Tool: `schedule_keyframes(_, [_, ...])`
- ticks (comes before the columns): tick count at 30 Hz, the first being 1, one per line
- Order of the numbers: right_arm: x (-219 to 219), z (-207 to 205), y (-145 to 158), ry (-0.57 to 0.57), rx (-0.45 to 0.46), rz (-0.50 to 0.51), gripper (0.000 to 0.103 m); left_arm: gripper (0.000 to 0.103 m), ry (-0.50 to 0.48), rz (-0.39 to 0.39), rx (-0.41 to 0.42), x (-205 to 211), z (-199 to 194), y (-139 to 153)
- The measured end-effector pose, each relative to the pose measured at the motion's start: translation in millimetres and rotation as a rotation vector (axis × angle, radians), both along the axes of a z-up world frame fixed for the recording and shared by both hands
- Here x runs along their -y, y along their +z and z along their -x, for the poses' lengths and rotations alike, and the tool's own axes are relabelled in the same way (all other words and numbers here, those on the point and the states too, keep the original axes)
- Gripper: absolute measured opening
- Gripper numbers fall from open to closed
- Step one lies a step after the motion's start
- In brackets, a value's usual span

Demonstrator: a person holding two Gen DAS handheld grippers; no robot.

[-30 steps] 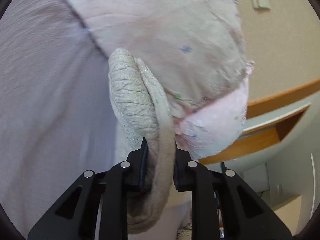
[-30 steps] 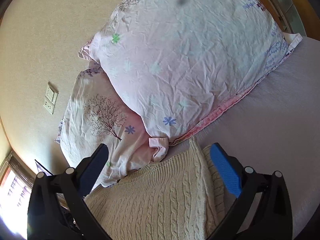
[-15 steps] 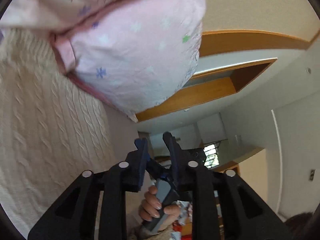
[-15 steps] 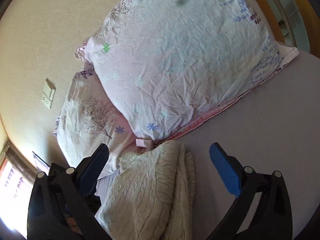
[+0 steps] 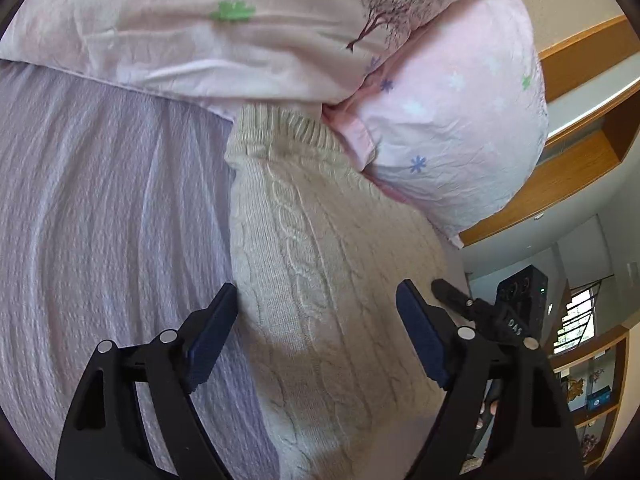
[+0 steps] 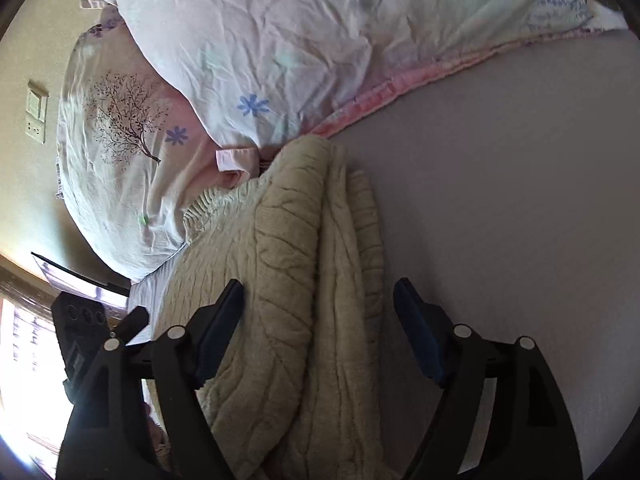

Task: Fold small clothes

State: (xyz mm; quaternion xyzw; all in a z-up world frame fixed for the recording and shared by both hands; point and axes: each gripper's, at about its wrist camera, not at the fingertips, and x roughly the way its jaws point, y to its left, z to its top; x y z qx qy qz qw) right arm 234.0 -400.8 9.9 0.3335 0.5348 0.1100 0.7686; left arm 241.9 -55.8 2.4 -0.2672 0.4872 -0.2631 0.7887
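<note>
A cream cable-knit sweater [image 5: 320,280] lies folded on the lilac bed sheet [image 5: 100,220], its ribbed end against the pillows. My left gripper [image 5: 316,336] is open, its jaws wide apart on either side of the sweater, holding nothing. In the right wrist view the same sweater [image 6: 288,300] lies bunched in thick folds. My right gripper [image 6: 318,332] is open too, straddling the sweater's folded edge, empty.
Two pink floral pillows [image 5: 460,120] [image 6: 320,40] lie just beyond the sweater. A wooden headboard and shelf [image 5: 580,152] are at the right. The other gripper's camera body shows at the side of each view [image 5: 516,304] [image 6: 80,328]. The grey sheet [image 6: 520,200] spreads right.
My left gripper let go of the sweater and opened wide; the sweater now lies flat on the bed. My right gripper stayed open and moved closer over the sweater.
</note>
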Motion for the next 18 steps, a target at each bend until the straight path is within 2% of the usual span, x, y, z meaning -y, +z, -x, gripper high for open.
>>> schedule_keyframes(1, [-2,0,-4,0.013,-0.004,-0.03,0.057,0.081,-0.013,0.003,-0.014,2,1,-6])
schedule_keyframes(2, [-3,1,-7,0.012,-0.001,-0.053,0.052,0.081,-0.005,0.008,0.013,4,4,-6])
schedule_keyframes(3, [-3,2,-7,0.019,0.006,-0.074,0.044,0.075,-0.012,0.001,0.019,6,4,-7])
schedule_keyframes(4, [-2,4,-7,0.017,0.015,-0.103,0.039,0.068,-0.012,0.006,0.02,5,5,-7])
schedule_keyframes(6, [-1,8,-5,0.014,0.052,-0.186,0.038,0.041,-0.018,0.067,0.018,-6,6,-2])
schedule_keyframes(7, [-3,10,-4,0.025,0.067,-0.235,0.037,0.04,-0.039,0.096,0.017,-15,7,4])
schedule_keyframes(8, [-8,10,-3,0.047,0.083,-0.29,0.037,0.039,-0.055,0.09,0.03,-24,11,10])
schedule_keyframes(10, [-30,8,-4,0.123,0.088,-0.344,0.037,0.039,-0.051,-0.008,0.114,-39,21,30])
schedule_keyframes(11, [-45,6,-4,0.17,0.084,-0.308,0.039,0.04,-0.044,-0.082,0.16,-46,24,38])
schedule_keyframes(13, [-70,3,0,0.225,0.057,-0.111,0.051,0.045,-0.027,-0.234,0.219,-56,24,46])
schedule_keyframes(14, [-71,5,4,0.213,0.072,-0.046,0.054,0.046,-0.003,-0.287,0.23,-61,25,47])
schedule_keyframes(16, [-54,18,23,0.115,0.164,-0.016,0.056,0.046,0.04,-0.299,0.259,-71,33,52])
schedule_keyframes(17, [-46,26,33,0.08,0.212,-0.047,0.056,0.052,0.046,-0.284,0.289,-76,42,57])
schedule_keyframes(18, [-42,31,40,0.073,0.246,-0.086,0.055,0.063,0.053,-0.272,0.31,-81,50,62])
